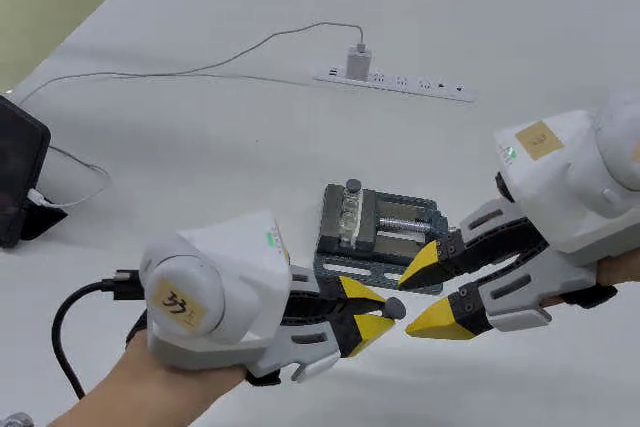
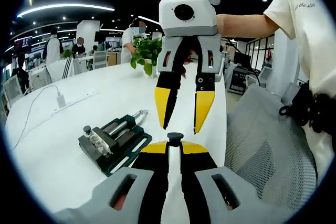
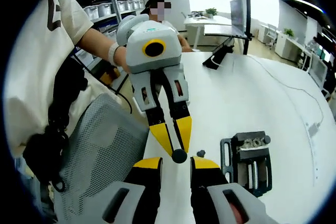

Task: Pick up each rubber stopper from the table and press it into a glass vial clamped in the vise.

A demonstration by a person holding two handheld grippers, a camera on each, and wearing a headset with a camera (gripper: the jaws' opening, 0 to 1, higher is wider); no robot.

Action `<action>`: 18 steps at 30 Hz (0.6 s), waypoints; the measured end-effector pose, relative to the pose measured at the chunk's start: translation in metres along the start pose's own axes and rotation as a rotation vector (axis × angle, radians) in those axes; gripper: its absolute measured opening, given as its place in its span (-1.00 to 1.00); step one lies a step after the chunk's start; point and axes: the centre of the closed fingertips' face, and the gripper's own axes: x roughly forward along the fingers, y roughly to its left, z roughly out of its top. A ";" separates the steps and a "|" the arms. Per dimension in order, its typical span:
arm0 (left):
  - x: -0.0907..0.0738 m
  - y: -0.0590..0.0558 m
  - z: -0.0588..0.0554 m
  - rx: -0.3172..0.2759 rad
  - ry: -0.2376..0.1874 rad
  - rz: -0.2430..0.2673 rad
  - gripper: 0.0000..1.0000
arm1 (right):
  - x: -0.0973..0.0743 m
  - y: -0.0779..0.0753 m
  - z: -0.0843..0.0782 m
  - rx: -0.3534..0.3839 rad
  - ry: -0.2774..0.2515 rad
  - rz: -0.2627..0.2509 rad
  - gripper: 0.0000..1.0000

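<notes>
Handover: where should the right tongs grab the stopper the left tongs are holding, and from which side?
Take the stopper by the dark end that sticks out past the left tongs' yellow tips; the rest sits pinched between them. Come head-on, tip to tip: the right tongs stand open directly opposite, so probably just advance and close across that end.

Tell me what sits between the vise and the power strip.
Nothing. In the head view the stretch of white table between the vise and the power strip is bare.
</notes>
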 end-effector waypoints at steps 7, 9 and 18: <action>0.002 -0.001 0.000 0.001 0.001 -0.008 -0.93 | 0.003 0.001 -0.001 -0.015 0.015 0.003 -0.72; 0.003 -0.002 0.000 0.003 0.000 -0.011 -0.93 | 0.003 0.001 -0.002 -0.015 0.019 0.004 -0.73; 0.005 -0.002 0.002 0.005 -0.001 -0.018 -0.93 | 0.002 0.001 -0.003 -0.023 0.032 0.008 -0.76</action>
